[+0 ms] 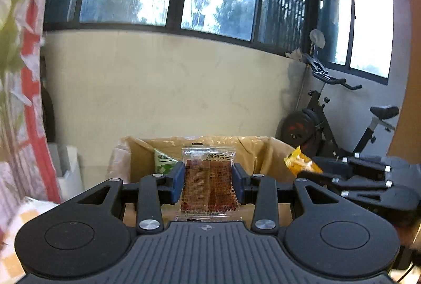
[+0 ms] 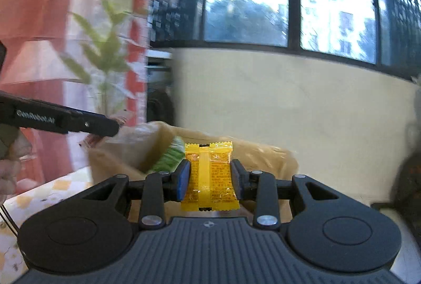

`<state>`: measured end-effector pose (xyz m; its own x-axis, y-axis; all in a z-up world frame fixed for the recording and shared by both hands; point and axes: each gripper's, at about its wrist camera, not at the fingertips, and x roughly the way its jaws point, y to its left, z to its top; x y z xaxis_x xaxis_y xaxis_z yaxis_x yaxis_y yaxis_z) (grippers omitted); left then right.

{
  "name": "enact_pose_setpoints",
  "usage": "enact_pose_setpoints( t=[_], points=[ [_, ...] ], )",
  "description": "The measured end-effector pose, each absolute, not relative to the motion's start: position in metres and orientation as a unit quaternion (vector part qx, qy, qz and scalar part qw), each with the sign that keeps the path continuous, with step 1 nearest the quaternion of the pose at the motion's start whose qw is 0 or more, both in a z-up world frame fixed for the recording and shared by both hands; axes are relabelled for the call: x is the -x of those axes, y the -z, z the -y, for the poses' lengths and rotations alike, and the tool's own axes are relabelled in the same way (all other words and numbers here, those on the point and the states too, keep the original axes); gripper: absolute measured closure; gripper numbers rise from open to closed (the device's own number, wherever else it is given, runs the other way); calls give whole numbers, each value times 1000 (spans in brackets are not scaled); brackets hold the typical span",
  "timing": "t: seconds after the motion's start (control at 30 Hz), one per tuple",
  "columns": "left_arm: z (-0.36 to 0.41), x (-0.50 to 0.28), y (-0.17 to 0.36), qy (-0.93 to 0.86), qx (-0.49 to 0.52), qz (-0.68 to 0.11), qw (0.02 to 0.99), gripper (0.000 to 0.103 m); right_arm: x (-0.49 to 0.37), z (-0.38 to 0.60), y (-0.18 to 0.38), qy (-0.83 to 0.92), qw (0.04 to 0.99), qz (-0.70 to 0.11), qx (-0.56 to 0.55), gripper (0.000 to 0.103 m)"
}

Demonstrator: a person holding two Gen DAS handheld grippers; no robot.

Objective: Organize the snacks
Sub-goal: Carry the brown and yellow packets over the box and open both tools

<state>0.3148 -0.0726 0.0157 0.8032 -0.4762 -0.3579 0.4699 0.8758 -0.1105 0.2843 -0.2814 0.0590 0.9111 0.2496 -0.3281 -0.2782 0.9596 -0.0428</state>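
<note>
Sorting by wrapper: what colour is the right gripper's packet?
Yellow packet, clearest in the right wrist view.

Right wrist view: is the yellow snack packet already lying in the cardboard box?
No, the yellow snack packet is clamped between the right gripper fingers.

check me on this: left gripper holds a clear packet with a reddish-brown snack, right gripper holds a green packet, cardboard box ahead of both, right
Not quite. The right gripper is shut on a yellow packet, as the right wrist view shows; the green packet lies in the cardboard box. The left gripper does hold the clear packet.
</note>
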Motion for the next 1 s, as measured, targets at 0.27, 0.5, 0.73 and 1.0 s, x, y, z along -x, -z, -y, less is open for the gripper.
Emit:
enact_pose_setpoints(
  t=[0.27, 0.5, 0.73, 1.0],
  points=[
    [104, -351, 6, 241, 15, -251, 937, 51, -300, 287, -42, -98, 971, -216, 27, 62],
    [66, -328, 4, 239, 1, -236, 942, 45, -263, 282, -48, -126, 974, -185, 28, 57],
    [16, -288, 2, 250, 6, -248, 936, 41, -228, 262, -34, -150, 973, -175, -3, 56],
    [-7, -281, 51, 239, -12, -294, 925, 41, -216, 241, 13, -167, 952, -256, -23, 54]
  ],
)
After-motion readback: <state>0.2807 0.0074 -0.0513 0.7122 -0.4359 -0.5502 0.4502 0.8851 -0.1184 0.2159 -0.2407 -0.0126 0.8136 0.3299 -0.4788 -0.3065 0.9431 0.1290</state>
